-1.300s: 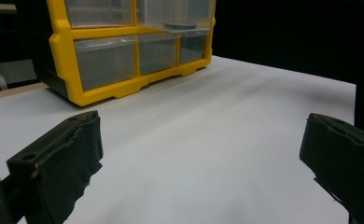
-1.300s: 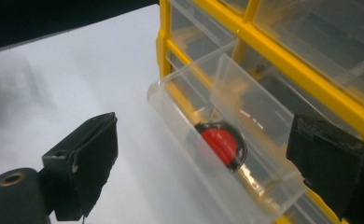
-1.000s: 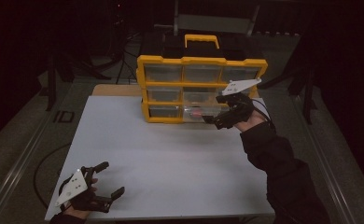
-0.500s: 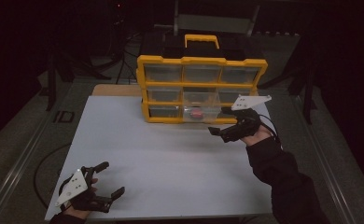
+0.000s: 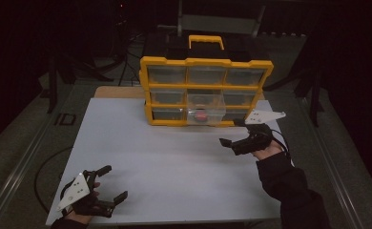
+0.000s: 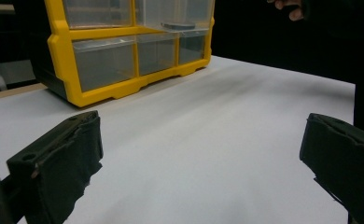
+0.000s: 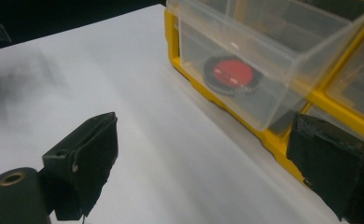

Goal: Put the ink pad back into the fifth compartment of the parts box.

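— At the near left corner of the white table (image 5: 174,162), what is seen?

— The left gripper (image 5: 111,182) is held low over the table top, its jaws spread wide with nothing between them. In the left gripper view the two black jaws are seen far apart, with bare white surface between and the yellow organiser beyond them.

— And on the other side?

— The right gripper (image 5: 232,133) is held just above the table, near the front right corner of the yellow drawer organiser (image 5: 206,90). Its jaws are likewise parted and nothing is gripped. A grey three-cornered plate (image 5: 265,116) is carried on top of it, and the person's dark sleeve (image 5: 289,186) is seen behind it.

— What is shown of the organiser?

— It is stood at the far middle of the table, with clear drawers set in three rows and a yellow handle (image 5: 206,40) on top. One clear drawer (image 5: 204,106), in the middle column, is pulled out toward the person. A round red and black object (image 7: 232,74) is seen lying flat inside that drawer; what it is cannot be told.

— How close is the right gripper to it?

— In the right gripper view the open drawer is placed just ahead of the jaws, apart from them, with one jaw seen in front of the yellow frame.
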`<state>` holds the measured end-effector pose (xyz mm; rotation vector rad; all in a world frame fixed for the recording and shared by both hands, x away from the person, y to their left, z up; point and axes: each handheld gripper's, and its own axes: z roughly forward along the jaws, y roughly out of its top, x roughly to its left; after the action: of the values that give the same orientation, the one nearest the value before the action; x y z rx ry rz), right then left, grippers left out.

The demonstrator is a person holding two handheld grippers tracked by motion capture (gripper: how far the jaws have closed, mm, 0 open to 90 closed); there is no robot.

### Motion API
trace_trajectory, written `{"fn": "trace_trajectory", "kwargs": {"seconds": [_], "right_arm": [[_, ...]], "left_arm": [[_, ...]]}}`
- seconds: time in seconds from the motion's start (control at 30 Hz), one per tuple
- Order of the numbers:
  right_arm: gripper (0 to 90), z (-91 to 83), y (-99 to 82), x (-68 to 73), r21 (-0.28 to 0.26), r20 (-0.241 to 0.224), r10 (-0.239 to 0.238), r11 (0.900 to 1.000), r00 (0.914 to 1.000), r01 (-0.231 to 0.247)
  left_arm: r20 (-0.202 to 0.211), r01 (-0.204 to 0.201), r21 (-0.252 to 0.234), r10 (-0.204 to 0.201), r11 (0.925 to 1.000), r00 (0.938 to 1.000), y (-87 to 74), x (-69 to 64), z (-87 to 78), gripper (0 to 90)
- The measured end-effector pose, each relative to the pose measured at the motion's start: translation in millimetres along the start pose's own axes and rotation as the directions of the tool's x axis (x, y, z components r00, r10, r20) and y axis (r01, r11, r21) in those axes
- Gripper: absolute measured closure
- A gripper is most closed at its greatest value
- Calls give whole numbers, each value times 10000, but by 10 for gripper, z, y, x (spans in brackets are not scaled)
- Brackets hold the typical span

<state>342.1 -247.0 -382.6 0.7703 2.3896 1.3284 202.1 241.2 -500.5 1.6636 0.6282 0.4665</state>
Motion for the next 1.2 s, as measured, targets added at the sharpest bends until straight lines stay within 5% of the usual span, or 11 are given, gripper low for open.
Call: {"fn": "trace_trajectory", "kwargs": {"seconds": [0.7,1.2], "right_arm": [[92,9,-575,32,202,54,355,9992,9994,-356],[91,-7,-862,173,-273,44,467,9985,9989,-465]], "left_arm": [[16,5,-17,-5,10000,10000,3,-3,3,3],[25,13,-17,-13,10000,10000,4,-2,3,3]]}}
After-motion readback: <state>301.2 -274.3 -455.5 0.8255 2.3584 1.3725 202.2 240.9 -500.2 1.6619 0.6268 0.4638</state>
